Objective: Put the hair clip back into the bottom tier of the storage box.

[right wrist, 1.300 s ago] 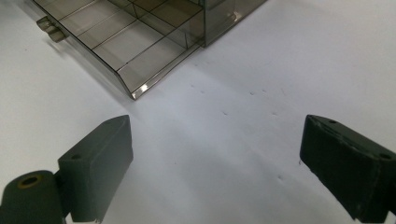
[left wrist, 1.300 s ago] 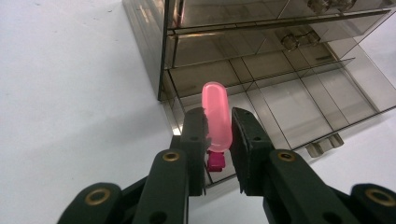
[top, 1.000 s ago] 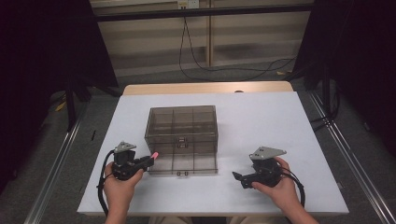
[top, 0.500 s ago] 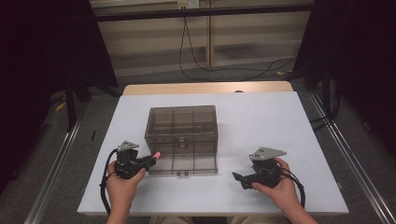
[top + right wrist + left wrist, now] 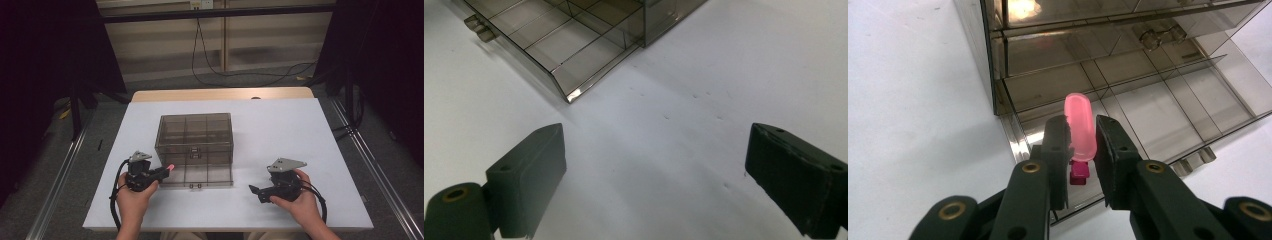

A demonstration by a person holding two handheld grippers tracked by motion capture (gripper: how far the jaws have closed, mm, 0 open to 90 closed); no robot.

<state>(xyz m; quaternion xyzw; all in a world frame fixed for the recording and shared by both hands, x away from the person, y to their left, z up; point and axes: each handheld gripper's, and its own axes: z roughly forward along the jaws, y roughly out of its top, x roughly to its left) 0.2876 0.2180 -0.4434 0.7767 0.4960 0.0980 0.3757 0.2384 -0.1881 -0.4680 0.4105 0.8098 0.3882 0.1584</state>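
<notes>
Pinching a small pink capsule-shaped piece [image 5: 1080,127], the left gripper [image 5: 161,173] hovers at the open bottom drawer [image 5: 1148,115] of the smoky plastic organizer [image 5: 195,140], at 9 o'clock of its front. Nothing has shifted over the last second, so the drop seems pending. At 3 o'clock, the right gripper [image 5: 260,191] rests spread wide on bare white worktop [image 5: 280,125].

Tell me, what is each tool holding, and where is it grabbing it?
The left tool pinches a small pink capped object around its lower half, above the open drawer. The right tool is open and holds nothing.
</notes>
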